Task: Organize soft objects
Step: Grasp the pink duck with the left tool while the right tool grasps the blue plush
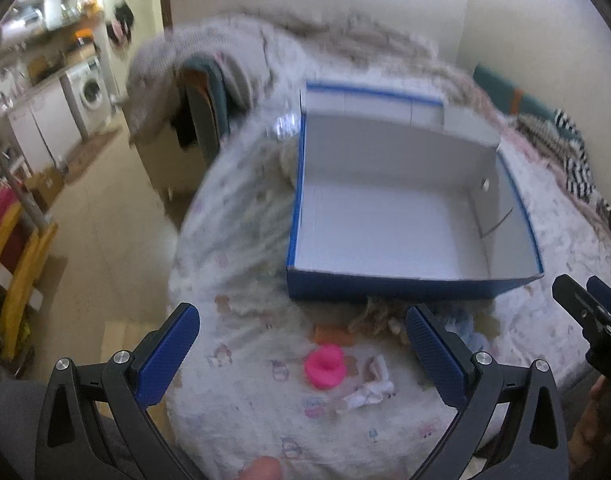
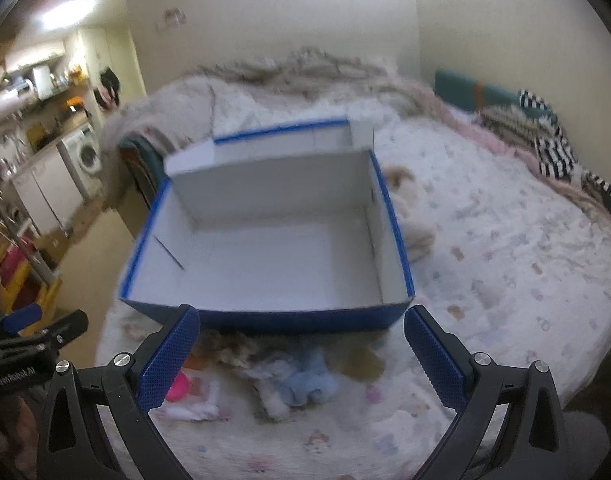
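Both wide, empty: left gripper (image 1: pixel 301 330) over pink toy (image 1: pixel 323 367), right gripper (image 2: pixel 301 332) over blue plush (image 2: pixel 305 384); blue box (image 2: pixel 265 316) empty behind, ready for filling.

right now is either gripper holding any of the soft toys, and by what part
Nothing is held. The left gripper and right gripper are both open with nothing between the fingers; the pink toy and blue plush lie on the bed.

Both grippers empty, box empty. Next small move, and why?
Probably lower the open left gripper onto the pink soft toy: it lies between the fingers' line of sight, nearest of the pile, and the blue box just beyond holds nothing yet. The right gripper is open too, above the light-blue plush.
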Tool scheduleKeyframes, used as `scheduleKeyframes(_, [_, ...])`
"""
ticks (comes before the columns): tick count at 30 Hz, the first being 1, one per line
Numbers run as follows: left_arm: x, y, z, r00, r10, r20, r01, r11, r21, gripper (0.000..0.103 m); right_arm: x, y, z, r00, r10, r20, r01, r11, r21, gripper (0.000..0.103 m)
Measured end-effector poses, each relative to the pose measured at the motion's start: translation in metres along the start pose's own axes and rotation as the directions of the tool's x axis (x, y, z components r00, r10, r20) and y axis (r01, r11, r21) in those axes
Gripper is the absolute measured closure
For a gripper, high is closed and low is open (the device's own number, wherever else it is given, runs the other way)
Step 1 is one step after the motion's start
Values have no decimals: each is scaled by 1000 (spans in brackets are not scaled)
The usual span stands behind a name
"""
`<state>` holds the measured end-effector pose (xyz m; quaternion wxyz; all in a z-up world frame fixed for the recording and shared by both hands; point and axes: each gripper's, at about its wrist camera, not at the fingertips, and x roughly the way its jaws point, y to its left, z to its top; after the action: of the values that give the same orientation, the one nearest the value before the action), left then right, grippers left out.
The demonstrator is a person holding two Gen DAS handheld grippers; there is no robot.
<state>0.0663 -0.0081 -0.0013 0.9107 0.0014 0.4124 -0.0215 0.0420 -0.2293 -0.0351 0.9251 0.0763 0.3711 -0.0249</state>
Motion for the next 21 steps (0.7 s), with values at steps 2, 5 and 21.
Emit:
scheduleKeyframes(2, [21,-1,9,996,-1,-91,1,1000,0,0,20,-7,3,995,30,-97,-28,999,21,0])
scheduleKeyframes(5, [53,-1,12,979,15,-204,-14,1000,5,0,41,-17,3,980,52,-190,-43,998,52,0])
scheduleKeyframes(21, [151,-13,-40,856,-56,-514,58,998,-13,19,112,-27,-38,885,73,-461,-73,997,18,0])
